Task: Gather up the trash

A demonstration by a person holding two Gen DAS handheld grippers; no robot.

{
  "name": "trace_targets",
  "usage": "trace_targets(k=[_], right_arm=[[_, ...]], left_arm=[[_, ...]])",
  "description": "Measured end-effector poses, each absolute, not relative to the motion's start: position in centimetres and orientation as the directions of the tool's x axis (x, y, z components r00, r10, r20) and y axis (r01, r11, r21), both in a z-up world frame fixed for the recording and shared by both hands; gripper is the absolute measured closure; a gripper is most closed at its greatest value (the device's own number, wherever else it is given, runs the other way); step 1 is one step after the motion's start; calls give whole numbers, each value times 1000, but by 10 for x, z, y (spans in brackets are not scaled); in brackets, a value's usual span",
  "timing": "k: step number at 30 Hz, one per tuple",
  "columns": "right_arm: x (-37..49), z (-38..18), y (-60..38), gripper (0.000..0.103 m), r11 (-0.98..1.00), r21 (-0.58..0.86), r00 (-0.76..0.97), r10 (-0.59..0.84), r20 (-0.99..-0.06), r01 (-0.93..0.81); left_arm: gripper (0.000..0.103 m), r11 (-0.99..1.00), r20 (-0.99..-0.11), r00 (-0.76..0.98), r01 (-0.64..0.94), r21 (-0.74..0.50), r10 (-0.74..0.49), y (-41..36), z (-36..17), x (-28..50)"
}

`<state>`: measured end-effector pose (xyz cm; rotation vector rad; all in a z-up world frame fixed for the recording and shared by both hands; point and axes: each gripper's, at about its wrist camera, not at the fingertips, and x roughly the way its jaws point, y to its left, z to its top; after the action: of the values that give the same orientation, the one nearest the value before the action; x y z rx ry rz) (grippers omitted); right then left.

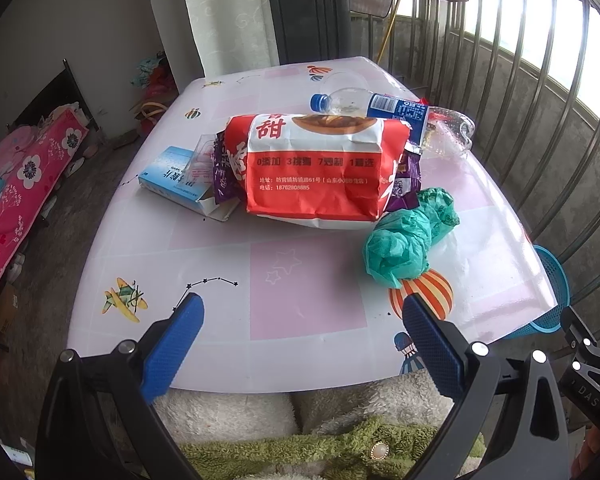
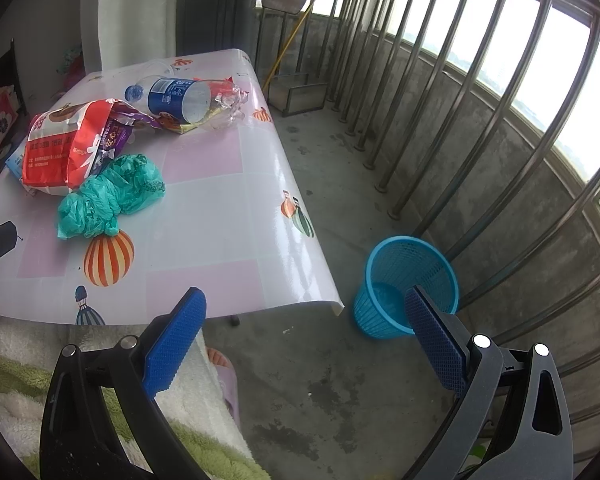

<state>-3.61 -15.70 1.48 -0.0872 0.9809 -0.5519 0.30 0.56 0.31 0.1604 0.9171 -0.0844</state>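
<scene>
The trash is lying in a heap on the worktop (image 1: 308, 292), with the red and white paper bag (image 1: 316, 168) as the middle of it. Behind the bag a plastic bottle (image 1: 376, 106) with a blue cap is lying on its side (its far end is crushed and clear). To the left of the bag a light blue carton (image 1: 172, 178) is lying flat with an open flap, and purple wrappers (image 1: 406, 176) are sticking out from under the bag on both sides. Just in front of the bag, on its right, a crumpled green plastic bag (image 1: 408, 236) is resting on the worktop, touching a purple wrapper.

The left claw (image 1: 302, 320) is hovering over the near edge of the worktop, in front of the red and white bag, its blue pads spread wide and holding nothing. The right claw (image 2: 306, 316) is hanging off the worktop's right corner, also spread and empty. A blue mesh bin (image 2: 408, 284) is standing on the concrete floor (image 2: 320, 380), well to the right of the bag, beside the metal railing (image 2: 480, 152).
</scene>
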Motion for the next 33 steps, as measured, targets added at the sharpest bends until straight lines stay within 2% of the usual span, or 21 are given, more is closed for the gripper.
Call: trace_targets(k=[33], right_arm=[[-37, 10, -158, 8, 861, -309, 430, -477, -766, 404]], left_arm=[[6, 985, -801, 599, 138, 103, 0, 11, -5, 3]])
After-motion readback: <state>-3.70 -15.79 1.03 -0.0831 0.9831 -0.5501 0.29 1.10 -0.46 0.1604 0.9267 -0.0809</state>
